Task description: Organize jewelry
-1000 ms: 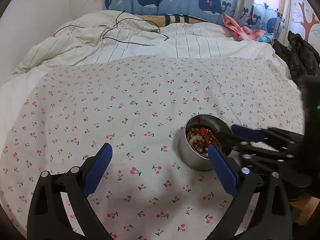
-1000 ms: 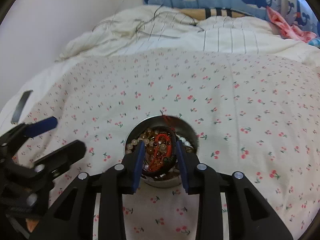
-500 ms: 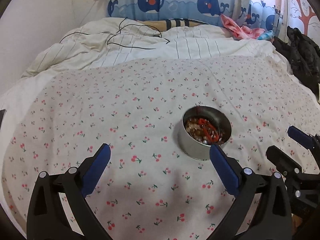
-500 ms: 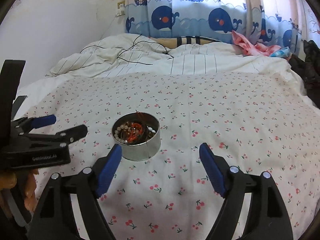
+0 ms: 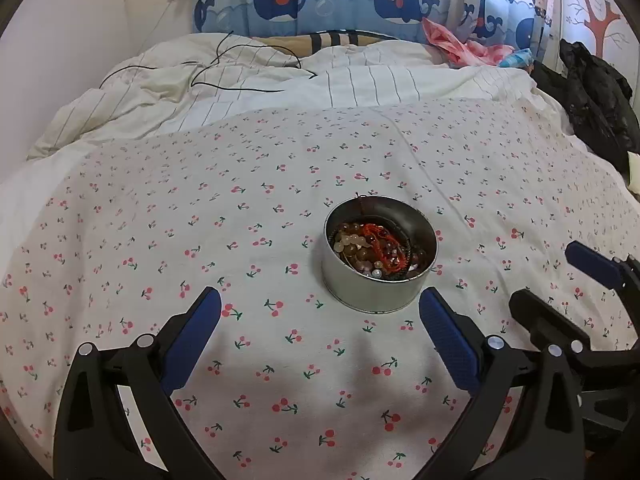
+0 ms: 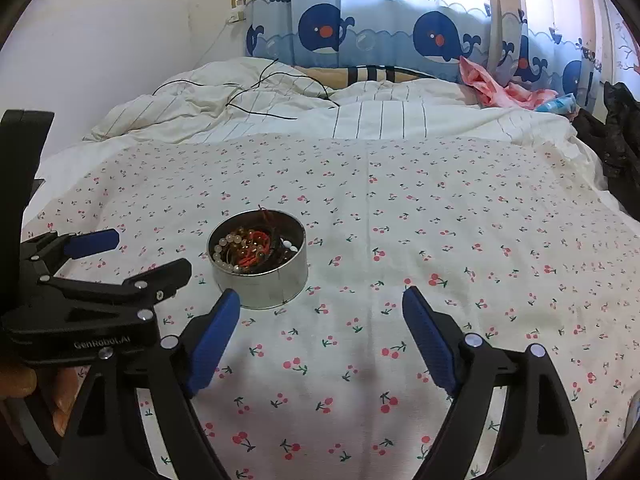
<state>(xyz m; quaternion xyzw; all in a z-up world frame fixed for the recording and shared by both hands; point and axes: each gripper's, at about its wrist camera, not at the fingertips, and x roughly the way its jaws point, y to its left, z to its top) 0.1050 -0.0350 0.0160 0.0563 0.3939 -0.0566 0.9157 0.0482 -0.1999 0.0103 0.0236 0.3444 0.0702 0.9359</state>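
A round metal tin (image 5: 372, 292) stands on the cherry-print sheet and holds a pile of bead bracelets and red cord jewelry (image 5: 378, 250). My left gripper (image 5: 320, 320) is open and empty, just in front of the tin. In the right wrist view the tin (image 6: 262, 286) sits ahead to the left, with the jewelry (image 6: 250, 250) inside. My right gripper (image 6: 320, 316) is open and empty, to the right of the tin and pulled back. The left gripper (image 6: 136, 254) shows at the left edge; the right gripper (image 5: 560, 280) shows at the left view's right edge.
The cherry-print sheet (image 5: 200, 208) covers the near bed. A striped white duvet (image 5: 280, 92) with a black cable (image 5: 240, 80) lies behind. Pink cloth (image 6: 496, 92) and dark clothing (image 5: 592, 96) lie at the far right. Whale curtains hang at the back.
My right gripper has opened, let the red jewelry go in the tin, and drawn back and up to the right. My left gripper has also pulled back from the tin.
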